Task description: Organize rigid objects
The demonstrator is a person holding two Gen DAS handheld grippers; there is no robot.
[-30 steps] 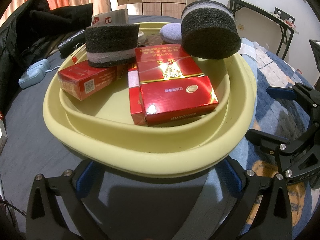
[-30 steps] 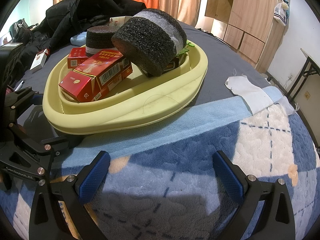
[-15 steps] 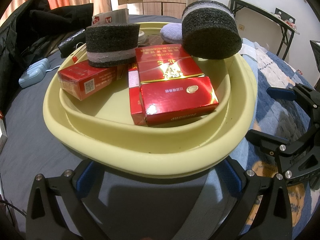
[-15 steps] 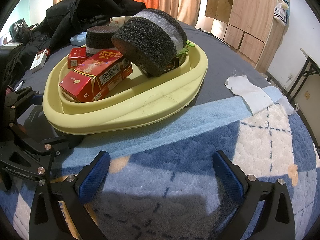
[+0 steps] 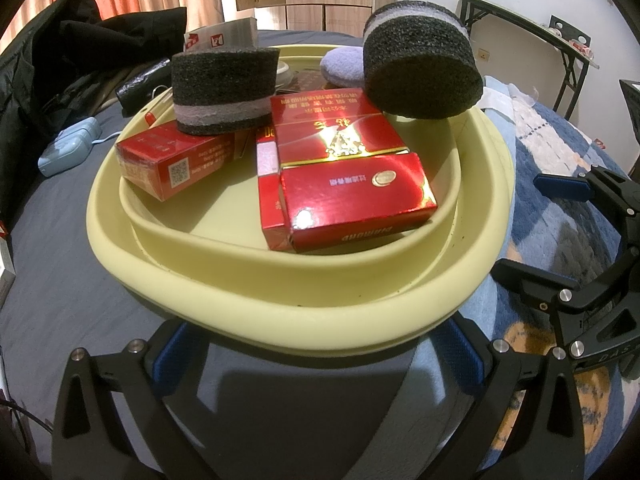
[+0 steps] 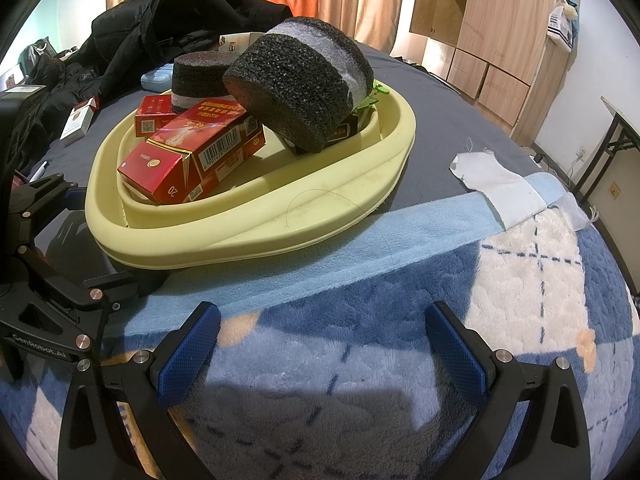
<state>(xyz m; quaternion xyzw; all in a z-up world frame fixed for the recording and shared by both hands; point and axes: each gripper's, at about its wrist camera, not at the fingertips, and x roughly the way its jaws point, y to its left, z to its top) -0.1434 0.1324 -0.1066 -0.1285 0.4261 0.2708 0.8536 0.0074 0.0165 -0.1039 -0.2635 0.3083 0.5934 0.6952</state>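
Left wrist view showed my left gripper (image 5: 316,354) spread wide and empty below the pale yellow plastic basin (image 5: 280,304). My right gripper (image 6: 320,344) was wide open, empty, over the blue plaid fleece blanket (image 6: 400,320).

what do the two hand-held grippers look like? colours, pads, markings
Both look alike: black angular frames with triangular cut-outs, silver screws, and blue textured finger pads. The left hand-held gripper reads "GenRobot.AI" on its side in the right wrist view; the right hand-held gripper shows partial "DAS" lettering. No hands or sleeves visible.

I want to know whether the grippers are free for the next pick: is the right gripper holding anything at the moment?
No: the right gripper has its fingers spread wide over the blue blanket, with nothing between them.
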